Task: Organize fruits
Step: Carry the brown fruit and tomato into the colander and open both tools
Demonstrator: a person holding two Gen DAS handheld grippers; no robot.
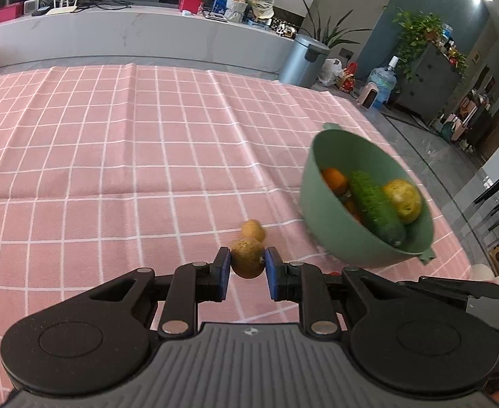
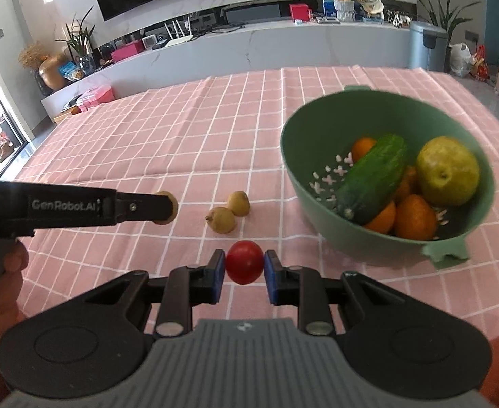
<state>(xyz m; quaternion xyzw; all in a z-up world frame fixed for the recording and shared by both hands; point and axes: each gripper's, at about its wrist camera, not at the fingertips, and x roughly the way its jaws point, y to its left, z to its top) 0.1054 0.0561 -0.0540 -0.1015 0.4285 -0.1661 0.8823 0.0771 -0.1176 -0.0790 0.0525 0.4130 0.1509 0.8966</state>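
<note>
Small yellow-brown fruits, a round red tomato and a green plastic bowl of produce are what this scene holds. The left gripper has its blue pads closed on one small yellow-brown speckled fruit, held clear of the cloth; in the right wrist view the same gripper reaches in from the left edge, with a person's hand on its grey handle. The right gripper is clamped on the round red tomato, its two blue pads pressing the tomato's sides (the jaws are nearly as narrow as they go).

Just beyond the tomato, two more small yellow-brown fruits lie touching each other on the pink checked tablecloth; the left wrist view shows only one of them, directly behind the held fruit.

To the right stands the green plastic bowl with a tab handle on its near rim. Inside it lie a dark green cucumber, slanting across the middle, a large yellow-green pear against the right wall, and several oranges beneath and beside them. The bowl looks blurred in the left wrist view.

Past the table's far edge run a long pale marble counter and a grey pedal bin.
</note>
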